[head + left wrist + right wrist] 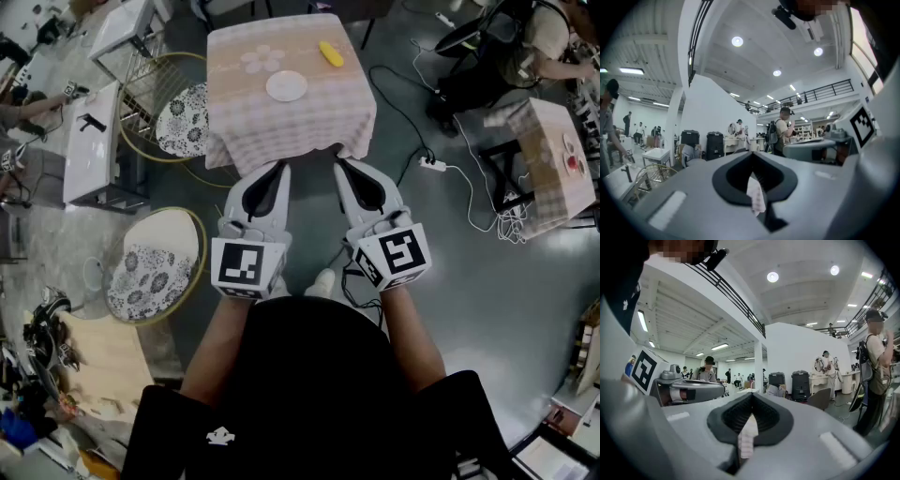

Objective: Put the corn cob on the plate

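Holding both grippers level and side by side, the person stands just short of the near edge of the table (pixel 234 117), which is draped w/ a checked cloth. L gripper (pixel 279 169): jaws together at the tips, nothing clamped. R gripper (pixel 340 166): same, jaws together, empty. Corn cob (pixel 330 53) lies on the cloth toward the far right of the tabletop, well apart from both grippers. Plate (pixel 286 86) sits approx. mid-table, bare, near-left of the cob, not touching it. Flower-shaped mat (pixel 262 59) lies just beyond the plate, on the far left. Round chair w/ floral seat (pixel 183 120) stands left of the table.
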